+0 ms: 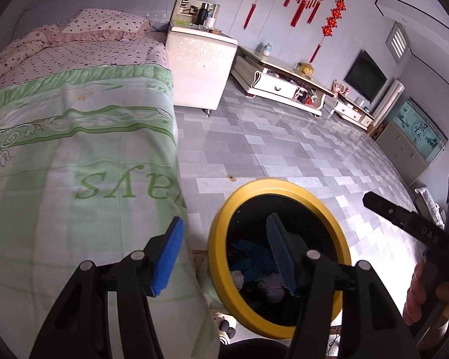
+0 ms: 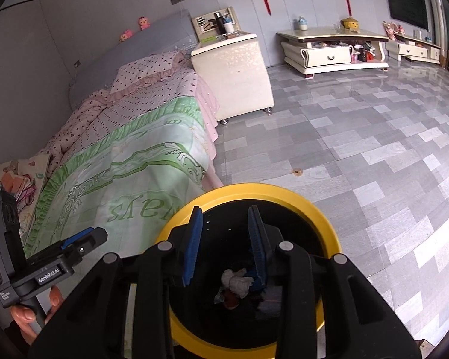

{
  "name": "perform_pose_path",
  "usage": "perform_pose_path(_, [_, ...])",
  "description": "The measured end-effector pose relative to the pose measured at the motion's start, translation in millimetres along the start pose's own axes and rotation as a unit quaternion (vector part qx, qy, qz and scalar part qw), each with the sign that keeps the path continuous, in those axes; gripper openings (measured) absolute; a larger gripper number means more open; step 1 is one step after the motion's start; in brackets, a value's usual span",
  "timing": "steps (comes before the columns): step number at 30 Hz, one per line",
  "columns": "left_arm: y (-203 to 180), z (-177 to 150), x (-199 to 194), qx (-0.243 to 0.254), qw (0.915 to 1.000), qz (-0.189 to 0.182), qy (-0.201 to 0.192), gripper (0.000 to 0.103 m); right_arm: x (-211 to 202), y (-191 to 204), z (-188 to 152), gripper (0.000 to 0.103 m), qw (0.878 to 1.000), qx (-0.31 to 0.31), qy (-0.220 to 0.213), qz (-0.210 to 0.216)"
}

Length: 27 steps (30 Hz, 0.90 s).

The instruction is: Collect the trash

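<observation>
Both tongs agape, empty: right tongs [image 2: 226,245] over yellow-rimmed bin [image 2: 329,224], left tongs [image 1: 227,257] straddling rim beside bed edge [image 1: 176,155]; floor [image 1: 284,149] open beyond.

A green-quilted bed [image 2: 128,161] meets a cream nightstand [image 2: 233,80]. Grey tiled floor [image 2: 359,137] (glossy) runs to low cabinets [image 2: 332,51].

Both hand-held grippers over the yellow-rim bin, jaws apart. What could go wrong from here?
1. The left hand-held gripper straddles the bin's yellow rim: one finger is inside, the other over the green bedspread. Moving sideways might knock the bin.
2. The right hand-held gripper hangs above the crumpled tissue already in the bin; dipping lower might snag it and lift it back out.
</observation>
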State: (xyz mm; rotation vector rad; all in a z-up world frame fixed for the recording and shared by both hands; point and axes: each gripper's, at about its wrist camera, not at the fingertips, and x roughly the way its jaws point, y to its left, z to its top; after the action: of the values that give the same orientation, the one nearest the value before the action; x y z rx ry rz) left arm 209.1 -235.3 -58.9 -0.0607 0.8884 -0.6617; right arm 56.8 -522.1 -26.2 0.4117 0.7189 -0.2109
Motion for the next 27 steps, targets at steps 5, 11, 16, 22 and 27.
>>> perform_pose_path(5, [22.0, 0.9, -25.2, -0.01, 0.9997, 0.014, -0.018, 0.055, 8.6, 35.1, -0.8, 0.03, 1.0, -0.021, 0.005, 0.022])
perform_pose_path(11, [55.4, -3.7, -55.5, -0.023, 0.9982, 0.041, -0.037, 0.055, 21.7, 92.5, -7.8, 0.03, 0.997, -0.054, 0.017, 0.051])
perform_pose_path(16, [90.4, -13.3, -82.8, -0.033, 0.9951, 0.077, -0.052, 0.055, 35.2, 144.4, -20.0, 0.031, 0.993, -0.082, 0.034, 0.08])
perform_pose_path(22, [140.1, -33.1, -112.1, -0.06, 0.9894, 0.118, -0.06, 0.055, 52.9, 203.4, -42.5, 0.031, 0.985, -0.125, 0.055, 0.104])
perform_pose_path(27, [177.6, -56.4, -132.3, -0.081, 0.9835, 0.15, -0.062, 0.055, 66.7, 244.3, -65.1, 0.031, 0.979, -0.149, 0.072, 0.115])
